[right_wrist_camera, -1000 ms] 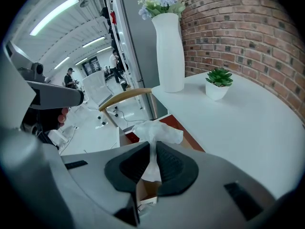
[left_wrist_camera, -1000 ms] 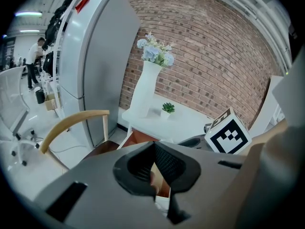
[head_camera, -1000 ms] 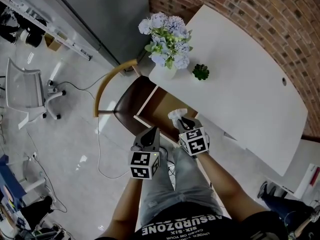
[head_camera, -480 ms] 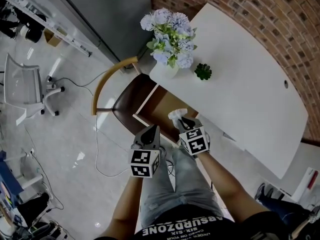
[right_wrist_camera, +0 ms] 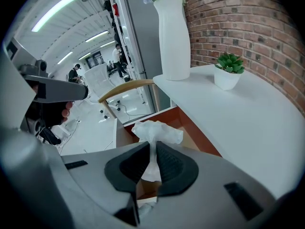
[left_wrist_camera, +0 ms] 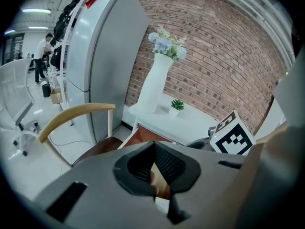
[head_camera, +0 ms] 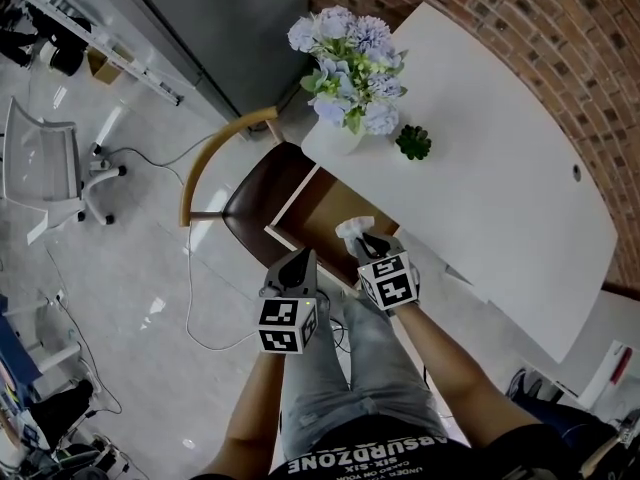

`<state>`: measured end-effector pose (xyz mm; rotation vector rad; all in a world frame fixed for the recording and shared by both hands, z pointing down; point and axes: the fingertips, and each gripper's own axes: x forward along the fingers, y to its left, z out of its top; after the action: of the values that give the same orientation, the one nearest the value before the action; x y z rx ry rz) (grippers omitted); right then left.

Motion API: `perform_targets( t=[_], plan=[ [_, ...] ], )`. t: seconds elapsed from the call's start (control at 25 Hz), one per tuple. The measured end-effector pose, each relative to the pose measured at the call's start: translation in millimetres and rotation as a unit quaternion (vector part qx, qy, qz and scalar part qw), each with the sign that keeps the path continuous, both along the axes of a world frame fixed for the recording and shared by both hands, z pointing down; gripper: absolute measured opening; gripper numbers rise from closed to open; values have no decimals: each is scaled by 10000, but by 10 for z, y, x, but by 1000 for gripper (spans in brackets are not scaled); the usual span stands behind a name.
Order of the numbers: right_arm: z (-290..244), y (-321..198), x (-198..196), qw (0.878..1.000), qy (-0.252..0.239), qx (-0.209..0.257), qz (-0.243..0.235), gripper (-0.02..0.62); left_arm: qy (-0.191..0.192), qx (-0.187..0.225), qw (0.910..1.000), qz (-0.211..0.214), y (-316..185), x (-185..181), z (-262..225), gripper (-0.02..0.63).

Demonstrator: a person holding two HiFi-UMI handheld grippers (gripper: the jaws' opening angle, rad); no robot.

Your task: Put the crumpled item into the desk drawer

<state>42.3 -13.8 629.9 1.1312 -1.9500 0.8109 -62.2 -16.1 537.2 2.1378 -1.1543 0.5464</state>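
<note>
Tissue, white and crumpled (head_camera: 354, 228), is sticking out of the right gripper (head_camera: 362, 240), whose two jaws are pressing on it from either side. Seen along that gripper's own jaws (right_wrist_camera: 153, 147), the pads are pinching the lower, narrow part of the crumpled tissue (right_wrist_camera: 157, 131), while its puffed upper part is bulging out beyond the tips. The gripper is pointing steeply down, and the tissue is hanging above the open desk drawer (head_camera: 285, 238), over the near part of its brown wooden inside (right_wrist_camera: 190, 130), not touching the bottom as far as I can make out.

The left gripper (head_camera: 296, 260) is hovering just beside the right one, near the drawer's front corner. Its jaws (left_wrist_camera: 153, 146) are standing together at the tips and are gripping nothing; only the drawer's wood is showing through the slit behind them.

The drawer is jutting out from under the white desk (head_camera: 500, 168), beside the brown seat of a chair (head_camera: 255, 203). A white vase of pale flowers (head_camera: 335, 140) and a small potted plant (head_camera: 412, 142) are standing on the desktop, well apart from both grippers.
</note>
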Motion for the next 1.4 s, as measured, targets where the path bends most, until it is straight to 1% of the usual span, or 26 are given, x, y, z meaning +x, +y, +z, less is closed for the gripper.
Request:
perform_targets(
  t=[0.2,0.48,1.4],
  plan=[
    [97,-6,-25,10000,33,-43,-46,37,-5,-25,9999,-102,-33,-69,87,-3],
    [272,-3,-57,9998,64,-154,-97,37,-25,-94,9999,-140,-40,-103,220,-3],
    [687,11,-181,9971,258,-491,-528,37,-16,-242,9992,-309,13,-138,438,-3]
  ],
)
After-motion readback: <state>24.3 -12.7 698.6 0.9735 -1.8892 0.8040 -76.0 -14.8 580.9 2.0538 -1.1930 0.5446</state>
